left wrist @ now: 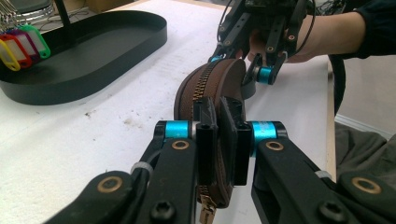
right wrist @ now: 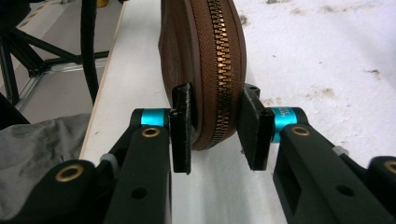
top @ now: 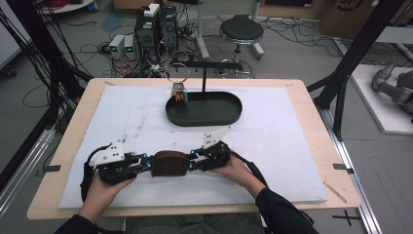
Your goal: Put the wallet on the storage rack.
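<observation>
High view: brown zip pouch [top: 169,164] stands on edge on the white mat [top: 272,146], near the front, between both grippers. Left gripper [top: 146,163] pinches its left end, jaws clamped on the zipper edge. Right gripper [top: 192,163] pinches the right end, jaws on both faces. Black oval tray [top: 229,117] sits well behind.

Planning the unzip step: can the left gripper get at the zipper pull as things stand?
Probably not: the left gripper is shut on the brown pouch, and the zipper pull hangs below its jaws. It would have to let go first.
</observation>
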